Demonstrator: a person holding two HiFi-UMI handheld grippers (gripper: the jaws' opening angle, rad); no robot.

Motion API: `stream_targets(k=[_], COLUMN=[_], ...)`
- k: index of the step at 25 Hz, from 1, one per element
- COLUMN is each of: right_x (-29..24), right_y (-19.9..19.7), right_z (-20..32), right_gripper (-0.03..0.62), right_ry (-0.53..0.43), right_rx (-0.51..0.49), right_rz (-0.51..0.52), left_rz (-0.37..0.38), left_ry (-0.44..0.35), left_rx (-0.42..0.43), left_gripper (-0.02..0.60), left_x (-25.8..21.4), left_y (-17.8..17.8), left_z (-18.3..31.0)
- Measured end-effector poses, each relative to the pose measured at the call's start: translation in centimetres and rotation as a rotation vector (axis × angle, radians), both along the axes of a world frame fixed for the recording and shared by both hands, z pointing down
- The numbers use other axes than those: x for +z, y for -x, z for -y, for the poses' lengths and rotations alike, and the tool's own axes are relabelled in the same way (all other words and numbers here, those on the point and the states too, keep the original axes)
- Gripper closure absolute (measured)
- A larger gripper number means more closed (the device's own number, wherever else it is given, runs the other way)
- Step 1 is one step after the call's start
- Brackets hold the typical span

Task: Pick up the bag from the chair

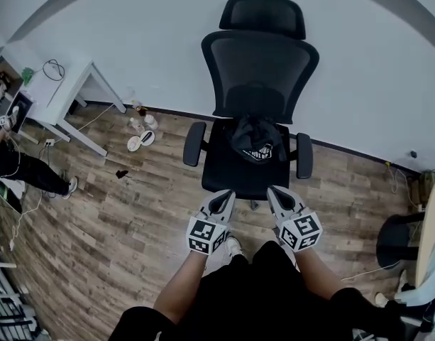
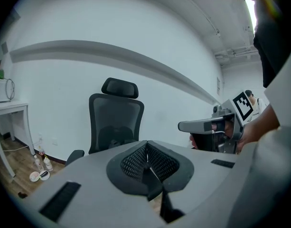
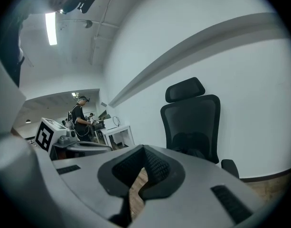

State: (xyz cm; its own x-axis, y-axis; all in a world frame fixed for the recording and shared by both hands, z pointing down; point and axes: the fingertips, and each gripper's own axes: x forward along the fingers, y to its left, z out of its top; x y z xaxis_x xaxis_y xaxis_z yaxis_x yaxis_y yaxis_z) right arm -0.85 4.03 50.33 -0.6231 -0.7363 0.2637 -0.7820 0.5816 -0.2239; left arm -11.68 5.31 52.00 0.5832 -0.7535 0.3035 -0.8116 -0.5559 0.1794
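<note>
A white wall point(image 1: 132, 27) fills the space behind everything, and brown wood-plank flooring point(image 1: 125, 212) runs from it to my feet. The black mesh office chair point(image 1: 260, 69) stands against that wall facing me, headrest on top, an armrest on each side of the seat. Off to my left a white desk point(image 1: 64, 91) sits against the wall with a cable looped on it, and a person in dark clothes point(image 1: 18, 168) is at the far left edge.

The bag point(image 1: 256, 139) lies on the chair seat, pushed back against the foot of the backrest and midway between the two armrests. It is black, slumped and crumpled, with a white toothy grin printed on the side towards me.

My left claw point(image 1: 223, 195) and my right claw point(image 1: 275, 192) are side by side in front of me, their tips at the front edge of the seat in the head view and well short of the bag. Each claw's own view shows its ribbed pads pressed together with nothing between them, so both are fully closed and empty.

A few small bottles and a white dish point(image 1: 141, 135) stand on the floor by the wall, left of the chair.
</note>
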Motion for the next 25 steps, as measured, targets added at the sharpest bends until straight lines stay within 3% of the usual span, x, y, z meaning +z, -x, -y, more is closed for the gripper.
stream_targets(k=[12,25], right_x=[1.6,4.1], right_y=[-1.8,-5.2], right_z=[5.4,17.3], right_gripper=[0.574,0.574], right_ry=[0.022,0.089], right_rx=[0.038,-0.031], right_rz=[0.014,0.054], left_rz=[0.029,0.121], left_ry=[0.026,0.056], left_rx=[-0.008,-0.016], left_gripper=[0.560,0.560], left_x=[1.6,2.7], left_y=[-0.2,-5.2], left_z=[5.2,16.0])
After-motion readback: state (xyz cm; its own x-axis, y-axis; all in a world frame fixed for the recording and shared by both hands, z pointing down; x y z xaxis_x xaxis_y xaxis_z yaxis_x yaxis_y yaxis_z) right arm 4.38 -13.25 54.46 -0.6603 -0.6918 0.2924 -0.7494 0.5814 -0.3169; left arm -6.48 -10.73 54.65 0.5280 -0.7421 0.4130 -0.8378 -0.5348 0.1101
